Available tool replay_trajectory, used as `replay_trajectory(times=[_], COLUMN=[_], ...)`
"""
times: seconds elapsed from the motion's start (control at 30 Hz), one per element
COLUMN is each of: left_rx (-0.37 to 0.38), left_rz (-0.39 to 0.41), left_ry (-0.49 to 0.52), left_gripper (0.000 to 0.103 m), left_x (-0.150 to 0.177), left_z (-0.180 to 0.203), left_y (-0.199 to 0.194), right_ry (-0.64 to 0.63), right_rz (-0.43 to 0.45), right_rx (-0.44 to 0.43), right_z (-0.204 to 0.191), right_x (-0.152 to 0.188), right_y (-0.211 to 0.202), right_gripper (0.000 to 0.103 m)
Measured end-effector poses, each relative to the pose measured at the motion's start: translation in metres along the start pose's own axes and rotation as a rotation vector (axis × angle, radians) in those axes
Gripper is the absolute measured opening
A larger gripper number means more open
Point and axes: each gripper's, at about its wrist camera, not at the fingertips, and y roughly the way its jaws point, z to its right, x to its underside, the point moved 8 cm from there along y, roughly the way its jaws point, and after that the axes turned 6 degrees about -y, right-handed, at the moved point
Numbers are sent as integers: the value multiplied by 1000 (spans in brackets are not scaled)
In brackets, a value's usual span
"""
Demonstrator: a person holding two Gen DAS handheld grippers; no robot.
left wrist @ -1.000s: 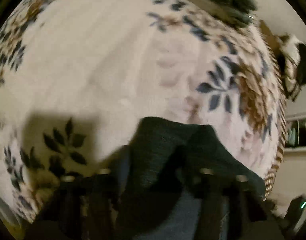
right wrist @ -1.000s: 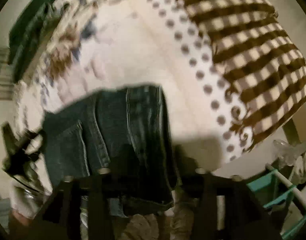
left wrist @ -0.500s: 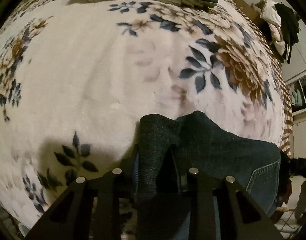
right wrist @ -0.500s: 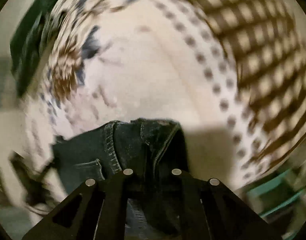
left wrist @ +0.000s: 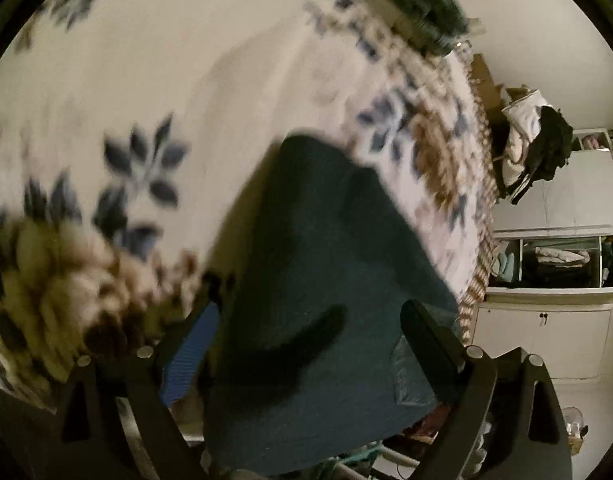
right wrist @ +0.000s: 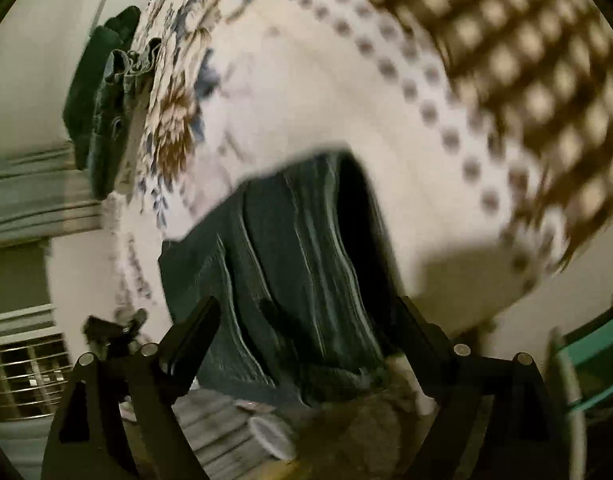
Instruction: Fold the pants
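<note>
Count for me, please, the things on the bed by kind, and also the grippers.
jeans: 1
floral blanket: 1
pile of folded clothes: 1
grippers: 2, the left gripper and the right gripper, both with fingers wide apart
Total: 5

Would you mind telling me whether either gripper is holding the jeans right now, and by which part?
Neither: the left gripper and right gripper are both open over the jeans.
</note>
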Motion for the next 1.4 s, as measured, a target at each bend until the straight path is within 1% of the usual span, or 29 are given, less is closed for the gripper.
replay_trajectory(times=[0.07,0.13,0.17,0.23,0.27,0.37,0.43,0.47,0.57,0.6,0.63,0.7,0.77,0.83,0.97,1.03,1.1,1.17,1.23,1.27,1.33,1.37,1.4], left_rx=[2,6,-2,-18,-16,-17,-6,0,12,12,8,-2,-13,-19,-21,-18,-18,-19,-20,-20,-20,-21,-22], left_rz=[-31,-58,-60,-60,-60,-62,-62,-62,-62,-63,-64,-65,-66,-64,-56,-55,-55,-55,-57,-58,-57,-56,-56], left_ry=[-9,-1,13,41,44,39,21,14,1,2,6,16,32,40,41,37,32,30,29,29,26,27,29], left_gripper=[93,93,93,94,97,97,97,97,97,97,97,97,97,97,97,97,97,97,97,97,97,97,97], left_x=[4,10,12,14,14,12,12,12,11,12,12,12,13,13,14,14,13,13,13,13,13,13,13], left_z=[0,2,3,5,7,7,5,4,2,2,2,3,4,5,5,5,4,5,5,4,4,4,4], left_y=[14,26,29,33,35,37,35,34,35,35,36,36,38,39,38,39,39,39,39,38,39,39,39], right_ry=[29,32,35,42,34,-26,-18,-10,39,51,46,26,21,3,14,27,30,61,106,127,130,126,124], right_rz=[3,36,42,46,47,5,-2,-1,13,7,1,-9,-20,-37,-35,-12,25,64,83,88,67,55,37], right_rx=[-55,-107,-115,-120,-119,-48,-24,-26,-83,-79,-56,-31,-21,-8,-78,-130,-126,-87,-89,-55,-21,-24,-44], right_z=[4,3,2,1,-1,-11,-11,-10,-8,-4,-3,1,-4,-6,-15,-22,-24,-16,-8,-2,2,3,-1], right_x=[8,9,8,7,6,6,9,11,21,23,22,19,13,11,2,-8,-12,-3,15,28,46,51,55], right_y=[19,27,30,35,37,46,37,31,25,28,34,37,44,46,45,38,24,8,-5,-8,-4,1,11], right_gripper=[89,91,93,96,98,98,96,96,96,96,96,99,103,103,103,103,103,103,103,103,103,103,103])
